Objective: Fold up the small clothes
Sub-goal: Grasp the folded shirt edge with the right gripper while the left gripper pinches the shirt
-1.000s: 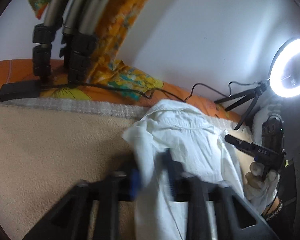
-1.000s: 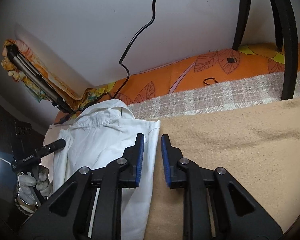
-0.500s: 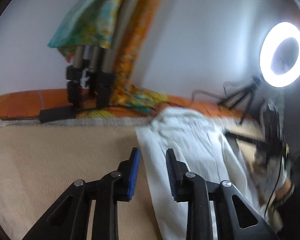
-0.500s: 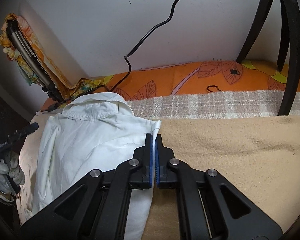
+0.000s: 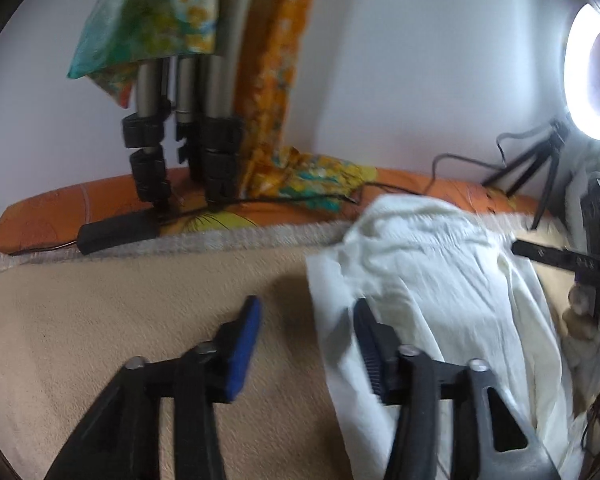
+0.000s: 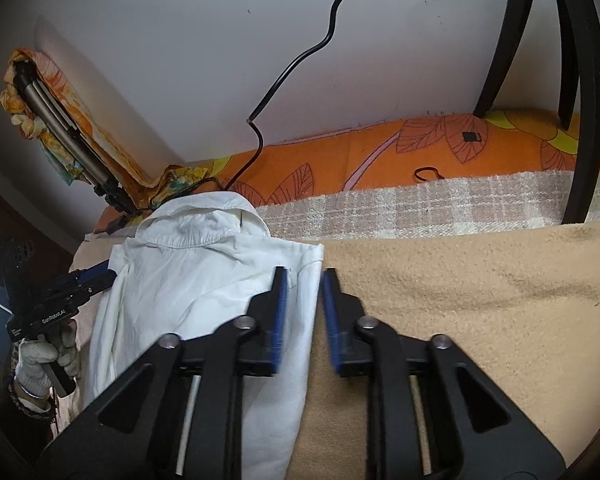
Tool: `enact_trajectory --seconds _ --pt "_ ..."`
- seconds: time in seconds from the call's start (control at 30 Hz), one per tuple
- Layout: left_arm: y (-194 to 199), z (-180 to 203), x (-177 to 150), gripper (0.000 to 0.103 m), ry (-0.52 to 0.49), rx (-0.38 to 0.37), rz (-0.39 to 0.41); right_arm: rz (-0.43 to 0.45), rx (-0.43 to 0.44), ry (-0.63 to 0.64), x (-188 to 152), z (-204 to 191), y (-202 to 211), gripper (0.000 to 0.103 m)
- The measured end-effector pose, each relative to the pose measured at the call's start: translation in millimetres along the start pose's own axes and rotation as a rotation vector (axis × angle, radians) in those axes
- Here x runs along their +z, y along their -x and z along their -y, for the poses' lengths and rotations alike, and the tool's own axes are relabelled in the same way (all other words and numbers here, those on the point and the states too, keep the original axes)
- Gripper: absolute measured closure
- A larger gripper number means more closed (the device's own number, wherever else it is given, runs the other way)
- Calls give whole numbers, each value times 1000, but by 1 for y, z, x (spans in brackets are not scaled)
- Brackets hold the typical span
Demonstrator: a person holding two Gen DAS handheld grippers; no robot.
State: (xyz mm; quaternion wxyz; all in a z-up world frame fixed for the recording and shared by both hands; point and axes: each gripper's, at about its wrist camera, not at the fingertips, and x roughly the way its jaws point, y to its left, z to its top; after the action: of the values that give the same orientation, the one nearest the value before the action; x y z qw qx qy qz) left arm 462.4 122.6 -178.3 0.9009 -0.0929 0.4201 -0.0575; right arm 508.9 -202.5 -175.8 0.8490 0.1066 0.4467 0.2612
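While jaws open | white shirt (image 6: 204, 280) creased | blanket (image 6: 480, 300) fuzzy

shirt (image 6: 204, 280): white matt woven cloth | blanket (image 6: 480, 300): tan fuzzy fleece | tripod legs (image 5: 188, 92): probably brushed metal

Opening left hand-held gripper (image 5: 306, 334) over white shirt's (image 5: 428, 280) edge on beige blanket (image 5: 100, 320)

A beige blanket (image 6: 480, 300) carries the white shirt (image 6: 204, 276), lying flat.
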Motion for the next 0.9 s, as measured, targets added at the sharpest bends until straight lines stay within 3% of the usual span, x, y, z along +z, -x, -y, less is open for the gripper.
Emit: enact_trajectory --seconds 0.13,0.17,0.2,0.23,0.27,0.3,0.5,0.9 --pt "-17 -4 15 43 43 -76 -28 9 15 -15 2 2 -1 60" --pt "-19 -1 17 48 32 -85 -25 -3 19 -2 2 0 -3 60" --pt "-23 3 18 65 21 -110 -34 -8 18 13 2 -4 -5 67" --pt "-27 7 20 77 16 -135 -49 -17 17 31 2 -7 -7 86" --pt "-31 8 22 91 12 -137 -55 -26 16 42 2 -11 -9 95" --pt "-32 12 23 99 7 -131 -53 -36 16 47 2 -14 -12 97" --pt "4 19 25 102 30 -175 33 37 10 96 2 -34 13 100" --pt "122 54 10 102 -53 -199 150 151 81 145 -9 -75 123 100"
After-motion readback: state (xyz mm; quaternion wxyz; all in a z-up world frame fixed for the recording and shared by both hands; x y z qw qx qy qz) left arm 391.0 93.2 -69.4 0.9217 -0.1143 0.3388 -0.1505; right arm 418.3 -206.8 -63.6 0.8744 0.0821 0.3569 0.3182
